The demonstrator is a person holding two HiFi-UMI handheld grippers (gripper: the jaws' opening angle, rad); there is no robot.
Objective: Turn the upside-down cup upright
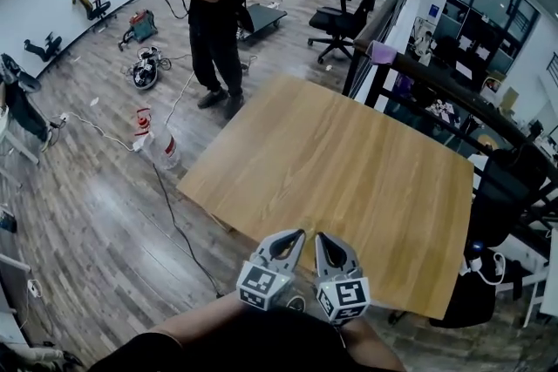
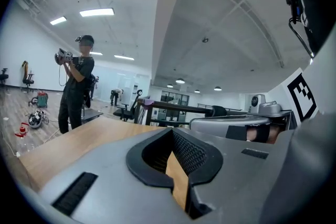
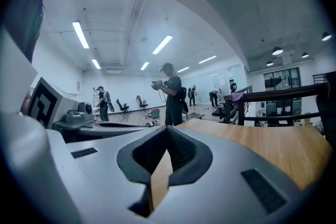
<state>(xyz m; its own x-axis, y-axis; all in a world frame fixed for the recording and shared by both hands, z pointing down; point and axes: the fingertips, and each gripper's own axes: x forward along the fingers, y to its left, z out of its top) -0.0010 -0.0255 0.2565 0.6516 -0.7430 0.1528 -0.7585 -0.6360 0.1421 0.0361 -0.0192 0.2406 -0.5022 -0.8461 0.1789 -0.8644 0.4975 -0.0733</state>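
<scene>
No cup is showing in any view, so the step in hand cannot be judged, and where the cup lies relative to the fingers cannot be told. The person is holding the left gripper point(image 1: 297, 236) and the right gripper point(image 1: 321, 238) side by side at the near edge of the wooden table point(image 1: 349, 161). Each has its jaws pressed together on nothing. Any grasp would likely call for parting them once a cup is showing.
</scene>
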